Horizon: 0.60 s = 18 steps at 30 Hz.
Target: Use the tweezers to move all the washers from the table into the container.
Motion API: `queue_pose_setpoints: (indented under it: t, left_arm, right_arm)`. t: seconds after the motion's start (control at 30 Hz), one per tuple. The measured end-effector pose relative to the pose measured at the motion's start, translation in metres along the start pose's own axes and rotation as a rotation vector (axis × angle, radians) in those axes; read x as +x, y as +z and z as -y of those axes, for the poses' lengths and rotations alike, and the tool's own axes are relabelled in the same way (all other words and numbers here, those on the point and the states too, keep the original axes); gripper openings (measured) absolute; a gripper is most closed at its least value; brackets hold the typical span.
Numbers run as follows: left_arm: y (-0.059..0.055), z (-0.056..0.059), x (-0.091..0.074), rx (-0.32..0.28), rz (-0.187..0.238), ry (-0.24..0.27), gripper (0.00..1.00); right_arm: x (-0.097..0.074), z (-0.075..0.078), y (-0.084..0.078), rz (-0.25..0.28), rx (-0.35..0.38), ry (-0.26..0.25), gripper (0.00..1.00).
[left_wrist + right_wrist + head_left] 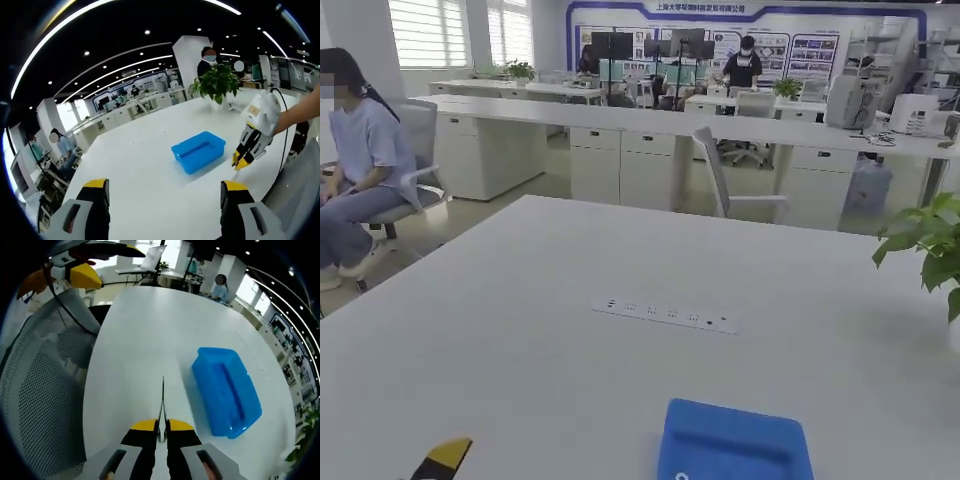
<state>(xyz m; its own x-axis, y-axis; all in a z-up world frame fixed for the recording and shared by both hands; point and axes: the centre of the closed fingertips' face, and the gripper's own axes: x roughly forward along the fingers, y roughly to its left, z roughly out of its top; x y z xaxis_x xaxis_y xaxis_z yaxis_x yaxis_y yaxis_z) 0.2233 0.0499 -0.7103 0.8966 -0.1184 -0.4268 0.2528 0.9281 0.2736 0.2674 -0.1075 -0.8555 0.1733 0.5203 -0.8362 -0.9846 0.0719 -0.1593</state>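
Observation:
A blue rectangular container (735, 445) sits on the white table (570, 330) near its front edge. It lies to the right of my right gripper (162, 426), which is shut on slim metal tweezers (162, 397). The tweezers point forward just above the tabletop, beside the blue container (227, 390). My left gripper (165, 192) is open, with its yellow-tipped jaws wide apart and nothing between them. Ahead of it are the blue container (197, 150) and, further right, the right gripper (241, 162). One yellow fingertip (448, 455) of a gripper pokes in at the bottom left.
A white power strip (665, 313) is set into the middle of the table. A potted plant (925, 240) stands at the right edge. A mesh chair (45, 390) is at the near side of the table. A person (360, 170) sits to the left, with desks behind.

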Motion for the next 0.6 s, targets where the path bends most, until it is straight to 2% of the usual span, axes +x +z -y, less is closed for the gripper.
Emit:
queue_pose_setpoints:
  t: [0.1,0.3,0.43,0.6]
  left_arm:
    - [0.001,-0.001,-0.001,0.0,0.001,0.007,0.94]
    - [-0.003,-0.003,-0.003,-0.004,-0.006,0.018,0.94]
    - [-0.006,-0.006,-0.005,-0.013,-0.009,0.027,0.94]
    - [-0.009,-0.008,-0.007,-0.019,-0.014,0.037,0.94]
  right_arm:
    - [0.005,-0.001,0.003,-0.014,-0.009,0.01,0.03]
    - [0.016,-0.005,0.004,-0.101,-0.197,0.018,0.03]
    - [0.025,-0.009,0.005,-0.118,-0.234,0.047,0.03]
    - [0.034,-0.015,0.002,-0.165,-0.294,0.092,0.03]
